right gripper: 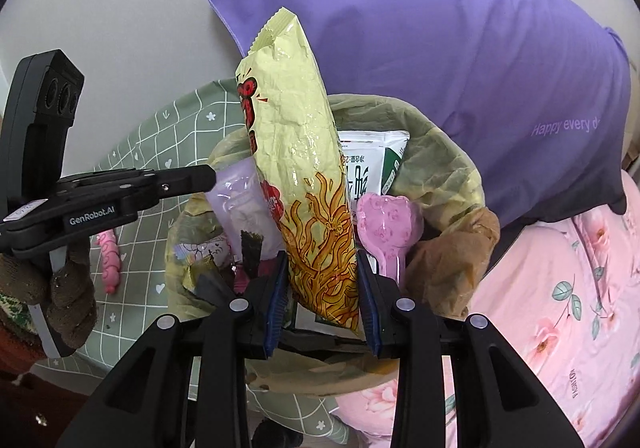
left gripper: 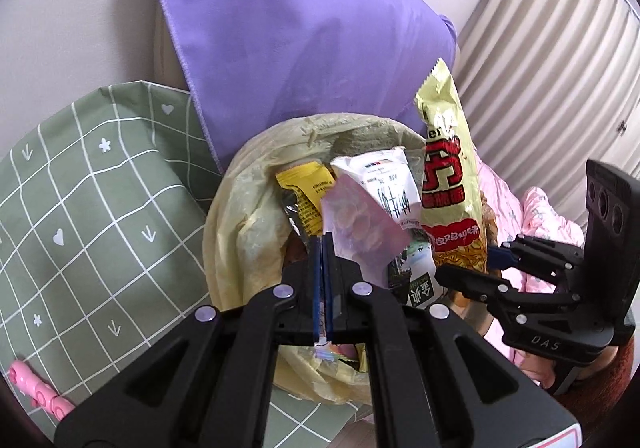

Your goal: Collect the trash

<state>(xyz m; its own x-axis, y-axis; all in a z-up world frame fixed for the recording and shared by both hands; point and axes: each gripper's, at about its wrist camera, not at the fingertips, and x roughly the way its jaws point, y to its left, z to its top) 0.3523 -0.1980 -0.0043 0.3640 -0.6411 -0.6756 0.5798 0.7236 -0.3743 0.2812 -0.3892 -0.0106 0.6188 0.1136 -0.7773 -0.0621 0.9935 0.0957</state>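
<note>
Both grippers at a crowded trash bag.
A purple pillow [right gripper: 440, 60] stands behind the bag [left gripper: 236, 216]; milk carton [left gripper: 390, 180], yellow sachet [left gripper: 308, 188] and pink scoop [right gripper: 388, 224] fill it. The left gripper [left gripper: 322, 248], jaws nearly together, pinches a lilac pouch [left gripper: 360, 224]. The right gripper [right gripper: 324, 288], jaws part-open, clamps the noodle packet [right gripper: 296, 152] upright, long axis vertical, above the bag.

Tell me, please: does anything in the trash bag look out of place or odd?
Yes. A pink plastic scoop stands among the wrappers in the trash bag; it looks intact, unlike the empty packets. The tall yellow snack bag pokes far above the bag rim, between the fingers of the right tool.
</note>
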